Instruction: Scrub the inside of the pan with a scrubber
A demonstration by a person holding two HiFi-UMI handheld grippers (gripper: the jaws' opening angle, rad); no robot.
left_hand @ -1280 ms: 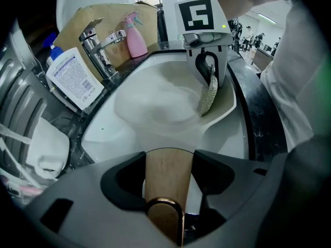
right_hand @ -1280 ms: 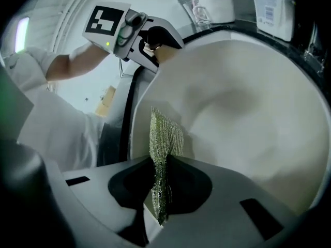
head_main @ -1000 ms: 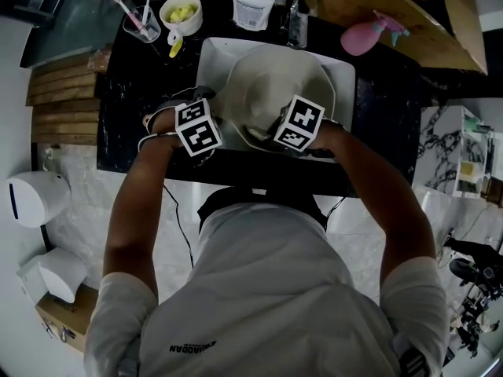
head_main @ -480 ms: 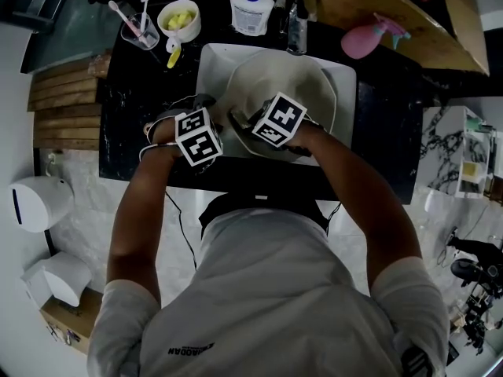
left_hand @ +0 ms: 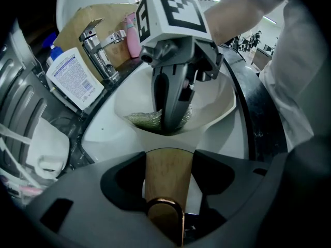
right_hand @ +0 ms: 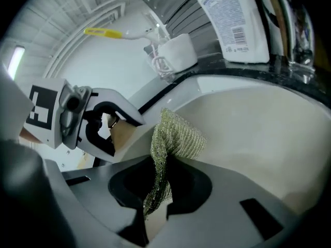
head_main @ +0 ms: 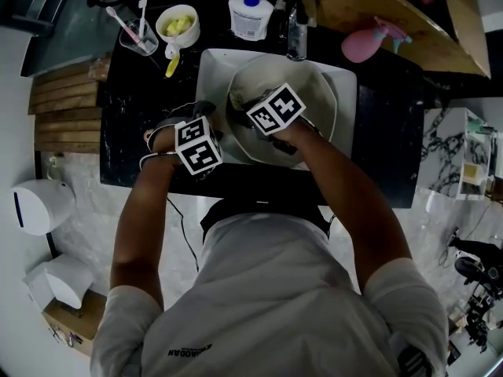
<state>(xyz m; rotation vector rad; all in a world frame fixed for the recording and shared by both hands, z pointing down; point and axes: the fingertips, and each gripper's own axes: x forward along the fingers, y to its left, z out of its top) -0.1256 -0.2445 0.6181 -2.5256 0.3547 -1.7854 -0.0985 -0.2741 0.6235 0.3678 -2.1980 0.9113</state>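
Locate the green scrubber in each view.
Head view: unseen, under the right gripper.
Left gripper view: scrubber at centre, inside the pan.
Right gripper view: centre, clamped between that gripper's jaws.
Shared landmark: the white bottle with blue print.

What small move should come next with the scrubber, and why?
Probably sweep the right tongs sideways across the pan wall. They pinch the scrubber, which lies against the pan's inside, while the left tongs clamp the wooden handle steady.
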